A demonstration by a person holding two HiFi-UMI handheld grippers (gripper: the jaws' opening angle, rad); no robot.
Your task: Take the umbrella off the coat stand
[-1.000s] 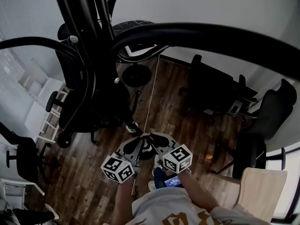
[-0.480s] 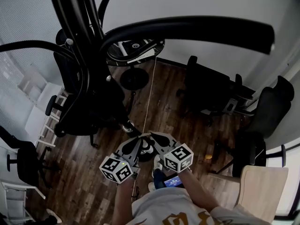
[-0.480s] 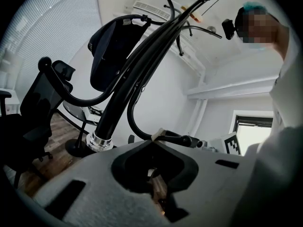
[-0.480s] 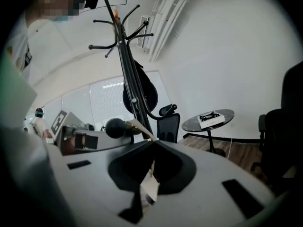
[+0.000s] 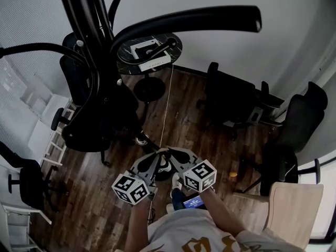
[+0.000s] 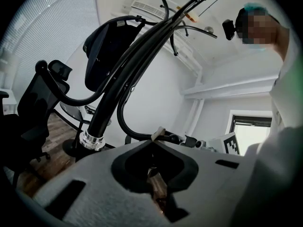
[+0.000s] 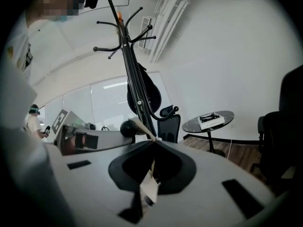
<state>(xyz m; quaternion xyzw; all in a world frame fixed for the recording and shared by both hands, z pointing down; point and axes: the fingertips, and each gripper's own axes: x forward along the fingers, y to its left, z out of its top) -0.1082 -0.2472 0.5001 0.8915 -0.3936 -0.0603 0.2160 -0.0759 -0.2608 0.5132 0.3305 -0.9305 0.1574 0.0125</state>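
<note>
The black coat stand (image 5: 93,46) rises at the upper left of the head view, one long curved hook arm (image 5: 199,21) sweeping right across the top. In the right gripper view the stand (image 7: 135,84) is upright with a dark rounded shape (image 7: 143,92) hanging on its pole; I cannot tell whether that is the umbrella. The left gripper view shows the pole (image 6: 125,82) and the same dark shape (image 6: 108,45). My left gripper (image 5: 156,156) and right gripper (image 5: 173,154) are held low by my body, tips together, both shut and holding nothing, away from the stand.
A round dark table (image 5: 149,51) carrying a white box stands by the far wall. Black office chairs (image 5: 233,101) ring the wooden floor (image 5: 189,135), with another (image 5: 89,125) behind the stand. A thin white cord (image 5: 167,104) runs across the floor. A pale chair (image 5: 291,211) is at lower right.
The view has shifted: the big hook arm sits higher in the frame and the round table has come into full sight. Both grippers stay where they were, shut.
</note>
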